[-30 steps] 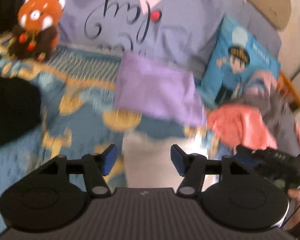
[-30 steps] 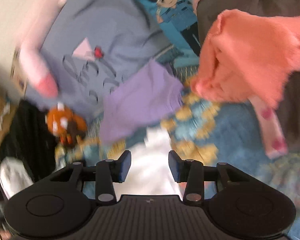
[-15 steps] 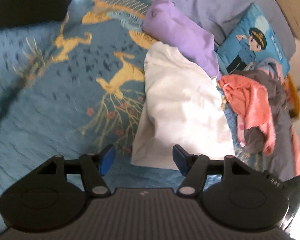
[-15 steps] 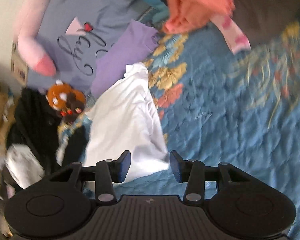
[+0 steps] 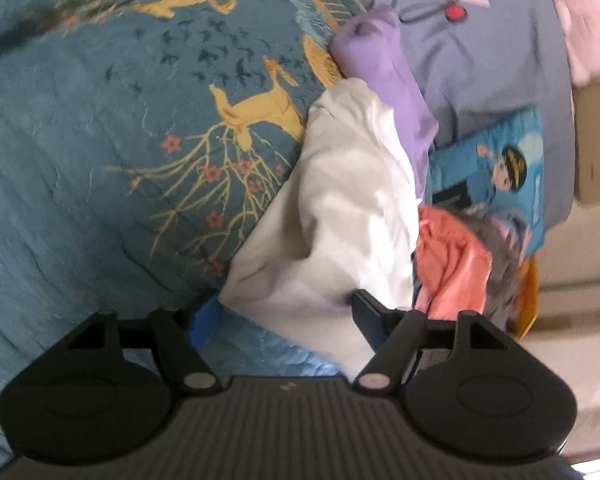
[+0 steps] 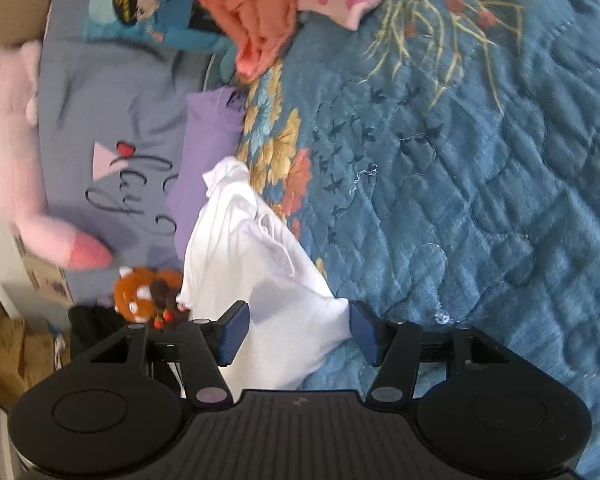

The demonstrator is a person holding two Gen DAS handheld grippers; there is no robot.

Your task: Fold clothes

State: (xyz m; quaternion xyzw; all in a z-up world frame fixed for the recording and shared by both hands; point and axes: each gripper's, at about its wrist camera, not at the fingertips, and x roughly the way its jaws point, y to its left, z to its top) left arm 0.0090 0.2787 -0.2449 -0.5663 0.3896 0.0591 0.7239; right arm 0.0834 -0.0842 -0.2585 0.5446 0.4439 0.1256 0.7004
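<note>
1. While both tools stand spread and hold nothing, my left gripper (image 5: pixel 286 316) and right gripper (image 6: pixel 298 334) each frame a near corner of the white shirt (image 6: pixel 260 280), which lies on the quilt (image 6: pixel 480 200), running toward 12 o'clock.
2. I judge I should close on one layer at each corner, together.
3. I count one white shirt, one purple garment (image 5: pixel 392 80) at 12 o'clock, one coral garment (image 6: pixel 252 8).

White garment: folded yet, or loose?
Loose: the white garment lies rumpled on the blue quilt, edges uneven, between both open grippers.
</note>
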